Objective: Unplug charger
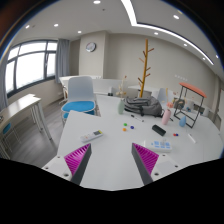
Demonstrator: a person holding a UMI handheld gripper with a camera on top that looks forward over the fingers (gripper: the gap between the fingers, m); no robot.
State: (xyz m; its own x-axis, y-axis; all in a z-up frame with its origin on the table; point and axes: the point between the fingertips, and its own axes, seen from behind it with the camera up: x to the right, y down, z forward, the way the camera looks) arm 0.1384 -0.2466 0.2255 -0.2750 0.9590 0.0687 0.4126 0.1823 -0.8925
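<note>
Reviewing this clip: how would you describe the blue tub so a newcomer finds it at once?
Start at the white table that runs ahead of the open gripper. Follow the table's far left end, towards the windows. There sits the blue tub, round and wide, the only large blue thing there, bigger than the small items scattered mid-table.

My gripper (112, 160) carries bright magenta ribbed pads (77, 158) on its two fingers, set against the plain white table top (112, 140). Beyond them stands a round light-blue plastic tub (79, 105). A bare light-brown wooden branching stand (146, 66) rises against the pale wall, where a white-faced round clock (91, 46) hangs. Small multicoloured bits dot the table.
</note>
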